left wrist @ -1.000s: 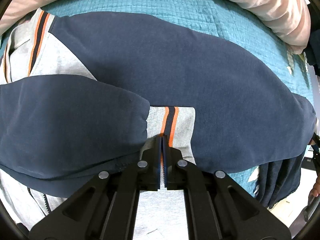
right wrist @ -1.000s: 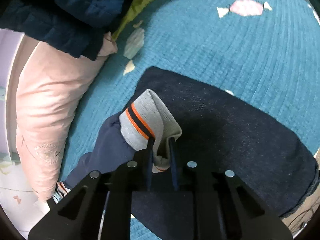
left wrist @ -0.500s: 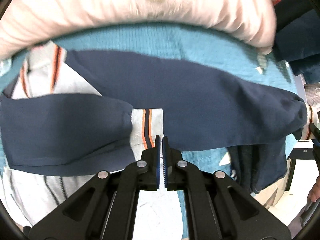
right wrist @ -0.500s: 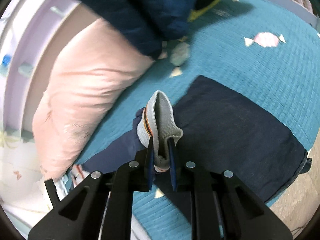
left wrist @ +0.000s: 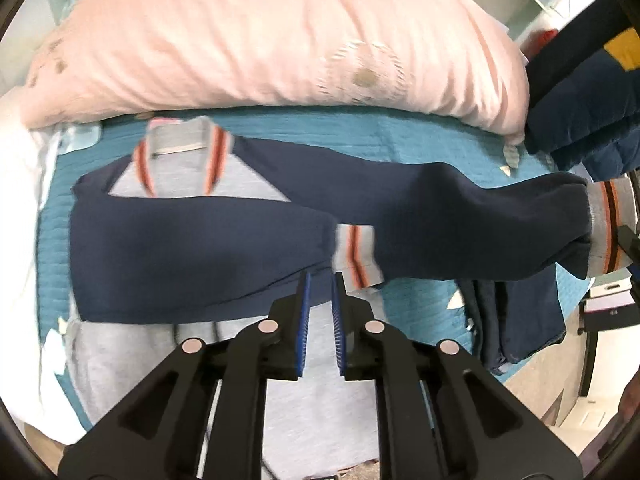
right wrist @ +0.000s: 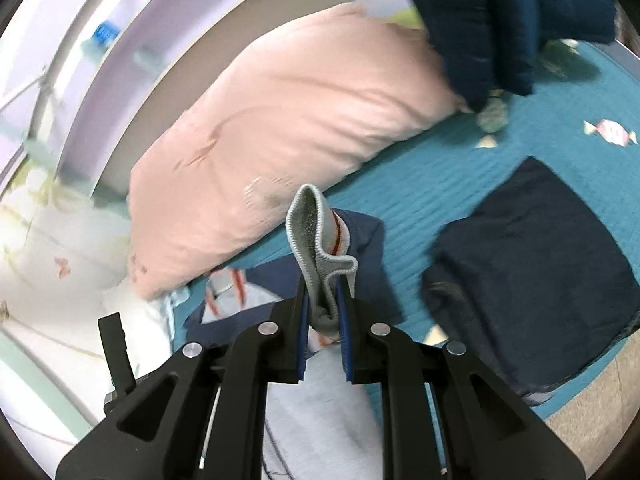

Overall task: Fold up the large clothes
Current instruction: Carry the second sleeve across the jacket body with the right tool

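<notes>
A grey and navy jacket with orange-striped trim lies on the teal bedspread. One navy sleeve is folded across its chest, with its grey cuff just ahead of my left gripper. The left gripper is slightly open and empty above the grey body. My right gripper is shut on the other sleeve's grey cuff and holds it raised. That lifted sleeve stretches to the right in the left wrist view.
A large pink pillow lies along the back of the bed. A folded navy garment lies at the right on the bedspread. Dark blue clothes are piled at the far right corner. A white headboard stands behind.
My left gripper let go of the folded sleeve's cuff, opened slightly and pulled back and up. My right gripper lifted the other cuff higher and swung towards the pillow.
</notes>
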`<state>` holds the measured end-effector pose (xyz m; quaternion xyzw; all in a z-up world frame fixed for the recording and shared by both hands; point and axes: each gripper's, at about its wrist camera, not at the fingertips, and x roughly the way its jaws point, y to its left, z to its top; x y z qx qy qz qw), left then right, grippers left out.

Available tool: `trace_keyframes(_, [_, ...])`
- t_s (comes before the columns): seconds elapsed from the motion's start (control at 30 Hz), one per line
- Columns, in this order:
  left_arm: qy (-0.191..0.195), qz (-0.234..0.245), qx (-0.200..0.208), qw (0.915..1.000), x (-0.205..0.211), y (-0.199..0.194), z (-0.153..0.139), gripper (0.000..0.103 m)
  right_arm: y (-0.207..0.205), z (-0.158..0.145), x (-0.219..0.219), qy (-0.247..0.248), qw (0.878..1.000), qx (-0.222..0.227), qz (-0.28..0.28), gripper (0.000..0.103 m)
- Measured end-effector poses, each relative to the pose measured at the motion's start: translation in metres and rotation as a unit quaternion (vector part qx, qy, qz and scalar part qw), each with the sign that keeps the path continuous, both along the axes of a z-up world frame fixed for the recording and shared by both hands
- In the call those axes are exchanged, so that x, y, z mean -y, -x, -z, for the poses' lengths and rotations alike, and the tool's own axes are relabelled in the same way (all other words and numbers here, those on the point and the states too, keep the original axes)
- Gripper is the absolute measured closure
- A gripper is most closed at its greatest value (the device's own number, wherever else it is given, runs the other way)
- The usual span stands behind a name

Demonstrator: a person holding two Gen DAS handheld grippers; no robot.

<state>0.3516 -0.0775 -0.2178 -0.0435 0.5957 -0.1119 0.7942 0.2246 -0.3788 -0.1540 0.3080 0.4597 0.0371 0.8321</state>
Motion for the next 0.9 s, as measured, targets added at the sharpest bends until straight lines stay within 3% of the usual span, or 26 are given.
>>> trace_keyframes(0.53, [0.019, -0.103, 0.012, 0.9944, -0.198, 0.046, -0.008, 0.092, -0.038, -0.022, -0.235, 0.022, 0.988, 0.002, -0.155, 0.091])
trace_keyframes(0.8, [0.022, -0.142, 0.008, 0.9896, -0.283, 0.059, 0.005, 0.091, -0.06, -0.001, -0.347, 0.035, 0.977, -0.015, -0.211, 0.091])
trace_keyframes(0.83, [0.023, -0.147, 0.006, 0.9889, -0.292, 0.06, 0.007, 0.091, -0.064, 0.005, -0.364, 0.04, 0.975, -0.019, -0.216, 0.091])
trace_keyframes(0.9, [0.026, -0.155, 0.003, 0.9876, -0.31, 0.064, 0.015, 0.08, -0.069, 0.015, -0.388, 0.048, 0.973, -0.026, -0.223, 0.091])
